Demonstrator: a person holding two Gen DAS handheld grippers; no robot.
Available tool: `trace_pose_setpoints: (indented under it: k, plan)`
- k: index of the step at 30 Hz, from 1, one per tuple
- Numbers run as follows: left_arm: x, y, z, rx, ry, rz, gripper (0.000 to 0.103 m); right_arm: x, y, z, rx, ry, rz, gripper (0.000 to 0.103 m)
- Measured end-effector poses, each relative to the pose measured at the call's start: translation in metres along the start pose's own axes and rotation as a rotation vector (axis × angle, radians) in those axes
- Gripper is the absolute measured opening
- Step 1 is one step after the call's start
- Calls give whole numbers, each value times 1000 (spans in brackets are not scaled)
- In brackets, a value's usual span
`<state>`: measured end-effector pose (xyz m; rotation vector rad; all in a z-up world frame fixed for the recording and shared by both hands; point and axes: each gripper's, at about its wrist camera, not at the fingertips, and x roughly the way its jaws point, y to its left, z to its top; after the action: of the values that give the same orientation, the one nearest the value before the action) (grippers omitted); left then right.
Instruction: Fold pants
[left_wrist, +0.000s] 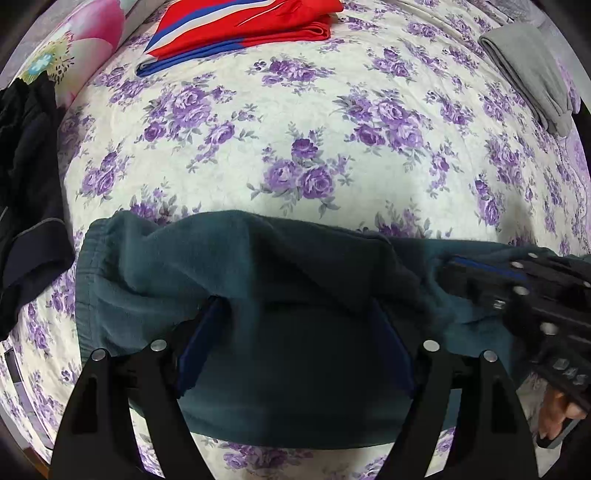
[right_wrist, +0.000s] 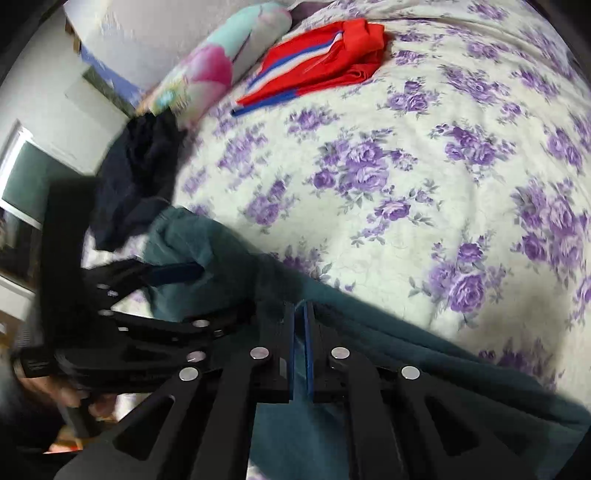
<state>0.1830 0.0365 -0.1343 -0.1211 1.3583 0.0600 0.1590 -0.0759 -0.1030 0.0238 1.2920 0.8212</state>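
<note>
Dark teal fleece pants (left_wrist: 258, 277) lie bunched across the near part of the flowered bed, elastic waistband to the left. My left gripper (left_wrist: 295, 332) is open, its blue-padded fingers wide apart with teal cloth draped over and between them. My right gripper (right_wrist: 300, 354) is shut on a fold of the teal pants (right_wrist: 388, 332). It shows at the right of the left wrist view (left_wrist: 480, 280), pinching the cloth. The left gripper shows at the left of the right wrist view (right_wrist: 173, 273), one finger tucked into the pants.
The bedspread (left_wrist: 332, 129) is cream with purple roses. Folded red, white and blue pants (left_wrist: 240, 26) lie at the far side. Folded grey pants (left_wrist: 532, 74) lie far right. A dark garment pile (left_wrist: 26, 166) sits at the left, next to a pink flowered pillow (left_wrist: 85, 40).
</note>
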Motion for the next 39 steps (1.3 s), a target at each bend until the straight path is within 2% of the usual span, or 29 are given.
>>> trace_pose_setpoints:
  k: [4, 6, 8, 10, 15, 17, 19, 20, 21, 22, 24, 25, 26, 29, 30, 31, 33, 34, 35, 36, 37, 38, 39]
  plan:
    - [-12, 11, -12, -10, -3, 1, 76, -6, -1, 3, -20, -3, -7, 1]
    - [-21, 22, -27, -20, -15, 10, 77, -26, -3, 6, -21, -70, -4, 1]
    - [-19, 32, -36, -34, 7, 29, 77, -47, -8, 12, 3, -155, 19, 1]
    - [-11, 41, -45, -48, 30, 29, 79, -58, -12, 19, -2, -216, -12, 1]
    - [-10, 42, -53, -38, 16, 41, 82, -49, -16, 37, -18, -245, -65, 1]
    - [-8, 39, -52, -33, 19, 48, 84, -36, -17, 40, -52, -240, -132, 1]
    - [-6, 37, -51, -34, 22, 51, 85, -9, -24, 39, -91, -183, -222, 2]
    - [-5, 36, -50, -32, 25, 52, 85, 0, -26, 38, -111, -157, -288, 2]
    - [-5, 36, -50, -29, 26, 53, 85, 5, -32, 37, -121, -140, -400, 2]
    - [-6, 36, -48, -27, 28, 51, 85, -4, -42, 37, -78, -168, -456, 4]
    - [-12, 38, -48, -34, 29, 40, 84, -33, -60, 31, 54, -258, -416, 5]
    - [-18, 43, -43, -39, 26, 31, 84, -52, -69, 23, 132, -306, -367, 5]
    - [-22, 47, -42, -45, 18, 23, 84, -62, -70, 16, 154, -320, -320, 5]
    - [-33, 57, -37, -77, -33, 26, 84, -63, -55, -2, 102, -272, -167, 5]
    - [-31, 62, -34, -99, -32, 36, 84, -53, -50, -11, 79, -219, -108, 4]
    - [-29, 67, -31, -112, -20, 42, 84, -42, -51, -18, 57, -163, -116, 5]
    - [-18, 73, -27, -119, -1, 70, 84, -31, -66, -26, 57, -122, -251, 0]
    - [-12, 74, -26, -102, 13, 87, 84, -35, -81, -30, 99, -156, -234, 0]
    - [-14, 72, -26, -96, 13, 96, 83, -49, -102, -35, 200, -210, -227, 0]
    - [-21, 70, -26, -102, 9, 103, 82, -63, -113, -38, 271, -251, -251, 0]
    - [-26, 69, -26, -107, 2, 106, 81, -80, -116, -42, 312, -301, -344, 7]
    - [-33, 68, -26, -111, -14, 105, 81, -92, -114, -45, 329, -337, -405, 8]
    - [-40, 65, -25, -106, -36, 91, 82, -100, -114, -48, 334, -365, -373, 9]
